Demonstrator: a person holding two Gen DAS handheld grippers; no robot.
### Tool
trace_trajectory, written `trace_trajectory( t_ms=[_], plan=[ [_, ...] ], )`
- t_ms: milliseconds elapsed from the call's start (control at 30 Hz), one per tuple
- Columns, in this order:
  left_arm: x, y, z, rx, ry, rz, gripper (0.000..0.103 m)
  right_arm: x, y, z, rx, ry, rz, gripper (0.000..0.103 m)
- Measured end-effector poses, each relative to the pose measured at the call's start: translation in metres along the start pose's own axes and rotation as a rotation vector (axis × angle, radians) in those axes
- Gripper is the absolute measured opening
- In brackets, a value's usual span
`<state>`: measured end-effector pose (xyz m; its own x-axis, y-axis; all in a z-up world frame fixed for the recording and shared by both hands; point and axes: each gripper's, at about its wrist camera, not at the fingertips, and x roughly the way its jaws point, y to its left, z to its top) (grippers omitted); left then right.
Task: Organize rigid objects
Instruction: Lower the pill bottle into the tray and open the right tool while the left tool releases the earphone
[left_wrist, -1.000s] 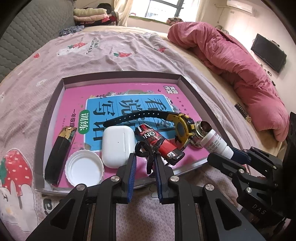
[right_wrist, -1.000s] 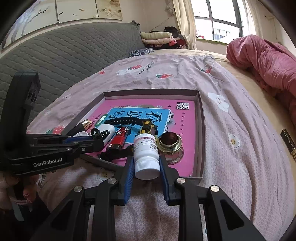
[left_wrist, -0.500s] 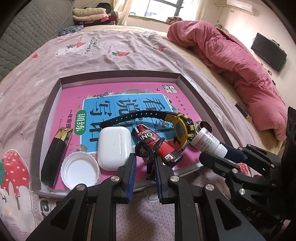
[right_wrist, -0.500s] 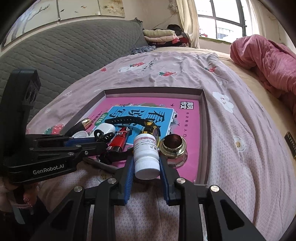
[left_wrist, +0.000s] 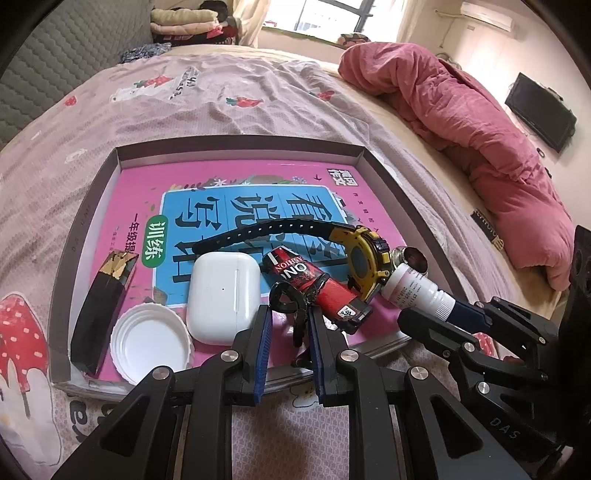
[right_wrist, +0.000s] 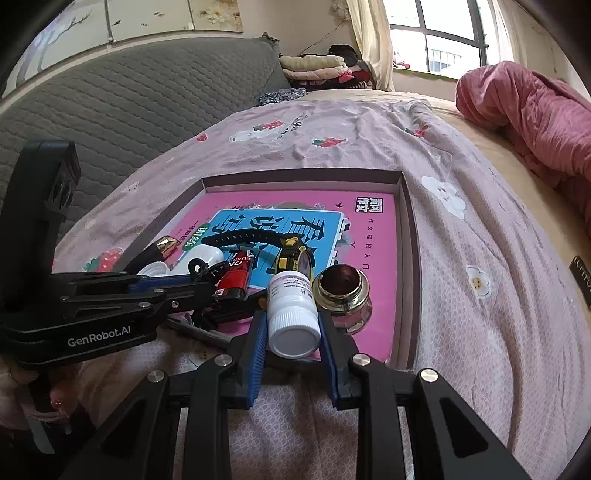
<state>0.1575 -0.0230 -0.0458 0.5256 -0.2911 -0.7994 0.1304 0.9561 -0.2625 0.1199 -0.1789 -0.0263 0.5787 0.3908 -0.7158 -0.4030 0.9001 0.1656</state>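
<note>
Your left gripper (left_wrist: 290, 321) tilts down at the tray (left_wrist: 236, 150), pinching a black key ring (left_wrist: 286, 297), your right gripper (right_wrist: 291, 325) at its 3 o'clock squeezes the white pill bottle (right_wrist: 293, 314), cap toward you, over the tray's near edge.

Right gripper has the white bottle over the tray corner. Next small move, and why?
Probably lower the bottle onto the bare pink patch just ahead and open. The right gripper is shut on it, tilted, cap toward the camera, over the tray's near edge, the brass jar close beside it. Set it short of the jar.
</note>
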Motion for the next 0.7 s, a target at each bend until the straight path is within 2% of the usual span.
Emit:
trace_trajectory(
  t_ms=[133,200,267,333,400,500,600,700],
  plan=[
    [0.000,0.000,0.000,0.001,-0.002,0.001,0.020,-0.003,0.001,-0.001,-0.005,-0.010,-0.005,0.029],
    [-0.001,0.000,-0.001,-0.002,-0.003,-0.002,0.021,-0.006,0.002,0.000,-0.008,-0.018,-0.007,0.034],
    [-0.003,0.001,-0.001,-0.011,-0.008,-0.006,0.026,-0.012,0.003,0.000,-0.008,-0.032,-0.016,0.040],
    [-0.005,0.001,-0.002,-0.017,-0.007,-0.009,0.040,-0.018,0.004,0.000,-0.002,-0.052,-0.018,0.042],
    [-0.009,0.002,-0.004,-0.014,-0.013,-0.009,0.047,-0.027,0.006,0.001,0.010,-0.076,-0.030,0.045],
    [-0.018,0.002,-0.008,-0.014,-0.027,0.009,0.053,-0.043,0.010,0.000,0.045,-0.113,-0.041,0.051],
    [-0.035,0.002,-0.017,-0.011,-0.058,0.029,0.058,-0.055,0.019,-0.003,0.090,-0.130,-0.055,0.053],
    [-0.051,0.003,-0.030,-0.005,-0.081,0.075,0.063,-0.060,0.035,-0.005,0.071,-0.131,-0.093,0.055]
  ],
)
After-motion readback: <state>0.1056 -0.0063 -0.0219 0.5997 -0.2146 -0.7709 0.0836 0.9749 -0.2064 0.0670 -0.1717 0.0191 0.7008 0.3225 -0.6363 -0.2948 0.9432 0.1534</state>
